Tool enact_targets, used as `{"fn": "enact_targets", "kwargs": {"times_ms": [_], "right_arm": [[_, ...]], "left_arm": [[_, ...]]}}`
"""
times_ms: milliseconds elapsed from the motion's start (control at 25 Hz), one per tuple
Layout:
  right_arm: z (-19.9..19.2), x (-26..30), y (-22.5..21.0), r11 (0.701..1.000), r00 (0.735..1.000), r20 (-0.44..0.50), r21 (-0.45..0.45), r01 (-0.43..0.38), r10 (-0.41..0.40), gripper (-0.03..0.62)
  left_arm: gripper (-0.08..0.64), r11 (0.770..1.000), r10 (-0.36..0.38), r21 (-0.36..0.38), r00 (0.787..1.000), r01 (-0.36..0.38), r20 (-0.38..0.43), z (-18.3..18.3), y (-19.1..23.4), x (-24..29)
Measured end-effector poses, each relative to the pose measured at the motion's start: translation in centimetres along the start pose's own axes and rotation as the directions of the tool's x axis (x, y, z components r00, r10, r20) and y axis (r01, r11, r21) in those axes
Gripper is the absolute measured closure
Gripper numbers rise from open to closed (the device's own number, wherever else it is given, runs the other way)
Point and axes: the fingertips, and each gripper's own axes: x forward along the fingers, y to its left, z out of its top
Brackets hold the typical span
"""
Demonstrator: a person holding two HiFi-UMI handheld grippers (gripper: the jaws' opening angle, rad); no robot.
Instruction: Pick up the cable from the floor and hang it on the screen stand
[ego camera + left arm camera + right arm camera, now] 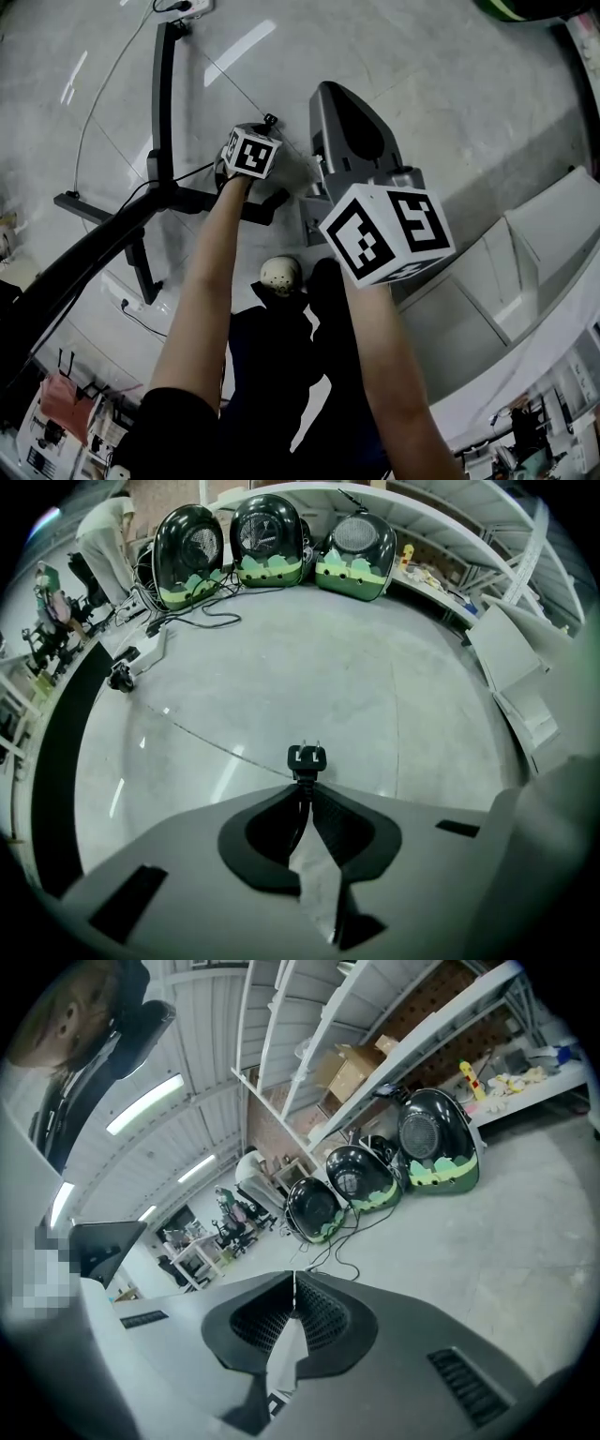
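Observation:
The black cable's two-pin plug (pixel 307 757) sticks out just past the tips of my left gripper (pixel 302 786), whose jaws are shut on the cord right behind it. In the head view that gripper (pixel 263 129) is low over the grey floor, with the plug (pixel 270 119) at its tip, and the cable (pixel 178 177) trails left toward the black screen stand (pixel 165 103). The stand's base (pixel 192 199) lies just beside the left arm. My right gripper (pixel 294 1277) is raised and shut with nothing between its pads; its marker cube (pixel 389 232) shows in the head view.
Three black-and-green domed cases (pixel 265 538) stand by the far shelving, with loose cables (pixel 202 619) in front of them. White shelves (pixel 525 682) run along the right. A person (pixel 103 536) stands at the far left. Grey panels (pixel 553 225) lie on the right of the floor.

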Motion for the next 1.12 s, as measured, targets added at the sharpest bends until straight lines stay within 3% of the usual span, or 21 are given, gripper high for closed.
{"fn": "enact_targets", "kwargs": {"times_ms": [240, 680, 880, 1120], "right_arm": [[-0.8, -1.8, 0.0, 0.997, 0.999, 0.012, 0.064, 0.037, -0.038, 0.568], [-3.2, -8.3, 1.6, 0.999, 0.999, 0.005, 0.019, 0.045, -0.045, 0.568], [-4.9, -13.0, 2.4, 0.991, 0.992, -0.030, 0.057, 0.123, -0.121, 0.568], [-3.2, -16.1, 5.2, 0.986, 0.987, -0.057, 0.059, 0.154, -0.151, 0.568]], "left_arm": [[0.509, 0.998, -0.023, 0.057, 0.998, 0.020, 0.057, 2.1, -1.8, -4.2], [0.509, 0.997, -0.037, 0.075, 0.985, 0.025, 0.169, 4.6, -3.2, -13.9], [0.509, 0.997, -0.048, 0.073, 0.975, 0.033, 0.219, 6.7, -5.0, -19.8], [0.509, 0.993, -0.064, 0.115, 0.964, 0.035, 0.260, 8.5, -6.8, -25.2]]}}
